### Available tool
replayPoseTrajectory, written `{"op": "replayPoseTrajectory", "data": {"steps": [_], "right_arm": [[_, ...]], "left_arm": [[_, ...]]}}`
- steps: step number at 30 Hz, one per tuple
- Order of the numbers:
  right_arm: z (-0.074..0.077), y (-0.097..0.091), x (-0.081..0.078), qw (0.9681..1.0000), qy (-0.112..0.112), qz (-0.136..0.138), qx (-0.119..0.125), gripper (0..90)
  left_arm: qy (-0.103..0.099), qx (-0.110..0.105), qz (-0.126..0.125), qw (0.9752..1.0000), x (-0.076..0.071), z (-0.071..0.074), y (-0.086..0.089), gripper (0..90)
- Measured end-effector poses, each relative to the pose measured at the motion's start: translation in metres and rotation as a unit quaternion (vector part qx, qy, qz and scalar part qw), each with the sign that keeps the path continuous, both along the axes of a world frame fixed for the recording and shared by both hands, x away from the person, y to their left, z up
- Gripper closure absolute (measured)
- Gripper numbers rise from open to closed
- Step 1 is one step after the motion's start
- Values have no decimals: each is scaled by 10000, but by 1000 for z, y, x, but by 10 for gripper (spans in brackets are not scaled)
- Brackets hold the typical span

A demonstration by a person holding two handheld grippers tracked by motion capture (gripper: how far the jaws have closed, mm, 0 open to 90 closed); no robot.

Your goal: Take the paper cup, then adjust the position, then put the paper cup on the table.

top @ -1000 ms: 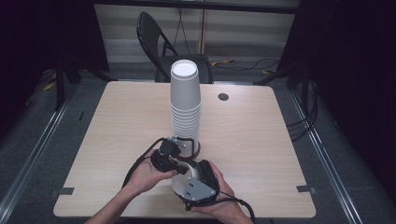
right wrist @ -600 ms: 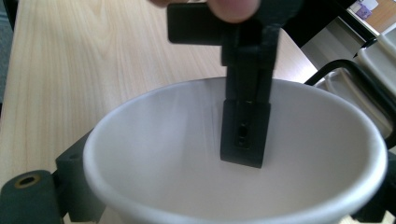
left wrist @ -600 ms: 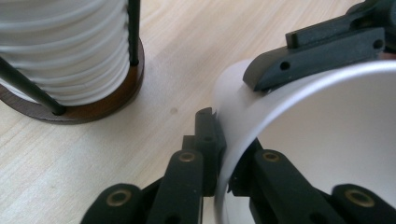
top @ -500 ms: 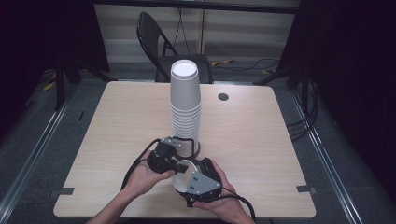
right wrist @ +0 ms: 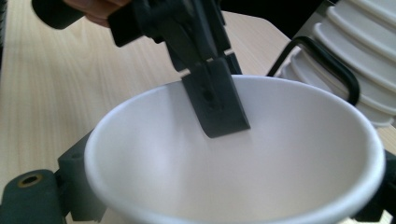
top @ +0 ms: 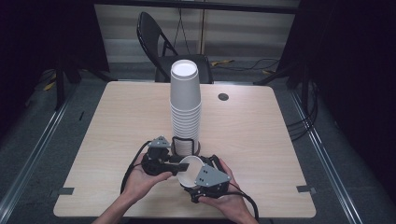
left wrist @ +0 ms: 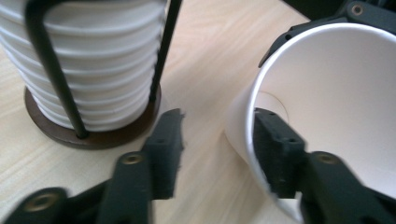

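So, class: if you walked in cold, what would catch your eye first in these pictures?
First, the tall stack of white paper cups rising from a dark wire holder at the table's middle. Next, the single paper cup near the front edge, gripped from outside by the right tool. The left tool straddles its rim, one jaw inside and one outside; its jaws have just been opening and no longer pinch the wall.

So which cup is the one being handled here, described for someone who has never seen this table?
Start at the tall stack of white paper cups standing in a black wire holder on the light wooden table. Just in front of it, between the person's two hand-held grippers, is a single white paper cup. Unlike the stacked ones, it sits alone, tilted, its open mouth facing up towards the high view.
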State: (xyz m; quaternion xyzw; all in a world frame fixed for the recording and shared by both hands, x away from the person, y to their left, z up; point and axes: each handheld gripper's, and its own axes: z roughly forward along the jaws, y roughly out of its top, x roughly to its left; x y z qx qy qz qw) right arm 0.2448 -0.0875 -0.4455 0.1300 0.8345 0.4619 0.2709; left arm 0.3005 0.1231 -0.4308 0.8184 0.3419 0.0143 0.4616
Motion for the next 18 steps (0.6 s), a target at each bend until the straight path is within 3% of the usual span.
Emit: {"op": "replayPoseTrajectory", "data": {"steps": [4,12,15,18], "right_arm": [[-1,-6,4,9997,127,-128,190,101],[-2,-17,13,9980,359,-356,384,101],[-2,-23,17,9967,447,-472,487,101],[-1,-29,21,9949,551,-581,620,100]], "left_arm": [[-91,-345,187,9992,-1,-4,5,405],[-391,-619,345,9967,-6,0,17,332],[-645,-449,495,9957,-7,-1,23,306],[-695,-384,603,9950,-6,-5,30,288]]}}
